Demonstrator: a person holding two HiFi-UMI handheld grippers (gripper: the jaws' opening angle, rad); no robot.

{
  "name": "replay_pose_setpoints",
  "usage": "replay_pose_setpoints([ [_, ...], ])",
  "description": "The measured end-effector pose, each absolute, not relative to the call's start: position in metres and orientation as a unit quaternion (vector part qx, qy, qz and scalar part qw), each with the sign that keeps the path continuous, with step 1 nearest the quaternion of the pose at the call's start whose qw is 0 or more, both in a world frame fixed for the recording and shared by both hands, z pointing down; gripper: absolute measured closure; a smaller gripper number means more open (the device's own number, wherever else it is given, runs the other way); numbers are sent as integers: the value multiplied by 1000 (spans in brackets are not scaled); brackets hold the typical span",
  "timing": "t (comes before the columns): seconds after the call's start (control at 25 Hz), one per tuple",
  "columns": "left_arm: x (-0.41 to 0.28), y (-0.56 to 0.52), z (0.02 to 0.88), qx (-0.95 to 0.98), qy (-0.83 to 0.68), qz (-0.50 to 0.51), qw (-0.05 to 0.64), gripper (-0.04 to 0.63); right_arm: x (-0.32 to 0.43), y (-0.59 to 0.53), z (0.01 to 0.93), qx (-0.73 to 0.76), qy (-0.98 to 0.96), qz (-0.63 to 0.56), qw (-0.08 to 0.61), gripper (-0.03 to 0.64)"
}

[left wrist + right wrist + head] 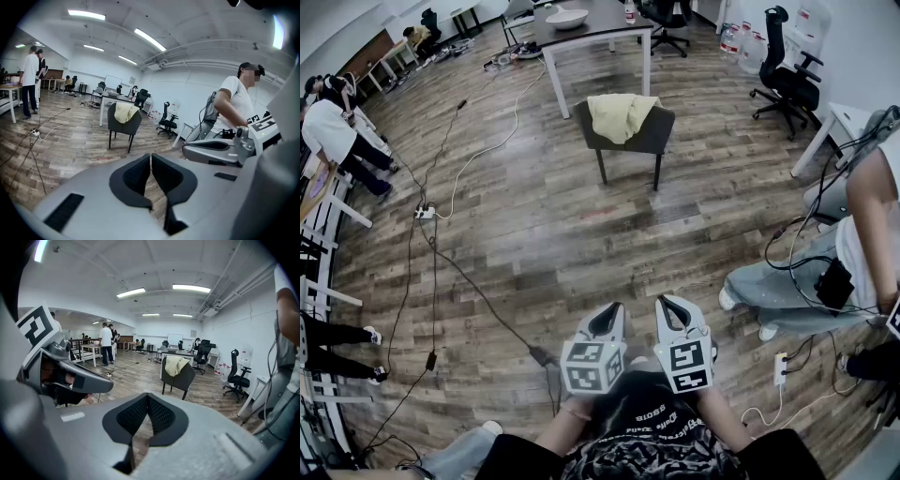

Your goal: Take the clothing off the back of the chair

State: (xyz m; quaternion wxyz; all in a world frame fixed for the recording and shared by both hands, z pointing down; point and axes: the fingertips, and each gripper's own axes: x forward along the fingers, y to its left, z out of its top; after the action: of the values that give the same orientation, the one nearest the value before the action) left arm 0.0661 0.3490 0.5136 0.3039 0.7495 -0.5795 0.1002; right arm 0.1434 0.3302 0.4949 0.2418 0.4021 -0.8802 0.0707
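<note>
A pale yellow garment [622, 114] hangs over the back of a dark grey chair [645, 137] in the middle of the room, in front of a table. The same garment [124, 112] on the chair [123, 124] shows in the left gripper view, and the garment [176, 365] on the chair [180, 377] in the right gripper view. My left gripper [606, 321] and right gripper [673, 313] are held side by side close to my body, far short of the chair. Both are shut with nothing between the jaws.
A grey table [592, 26] with a white bowl [567, 18] stands behind the chair. Cables [450, 262] and a power strip [425, 213] run over the wooden floor at left. A seated person [825, 272] is at right, other people [333, 131] at left. Black office chair [787, 80] at back right.
</note>
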Motion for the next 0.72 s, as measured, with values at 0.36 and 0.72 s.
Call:
replay_pose_setpoints([
  [0.36,72,355,532,745,-573,99,327,572,143,340,513,382,-884,105,249,612],
  [0.72,70,324,541,759,-546,124,332,572,143,316,515,396,-874,117,257,612],
])
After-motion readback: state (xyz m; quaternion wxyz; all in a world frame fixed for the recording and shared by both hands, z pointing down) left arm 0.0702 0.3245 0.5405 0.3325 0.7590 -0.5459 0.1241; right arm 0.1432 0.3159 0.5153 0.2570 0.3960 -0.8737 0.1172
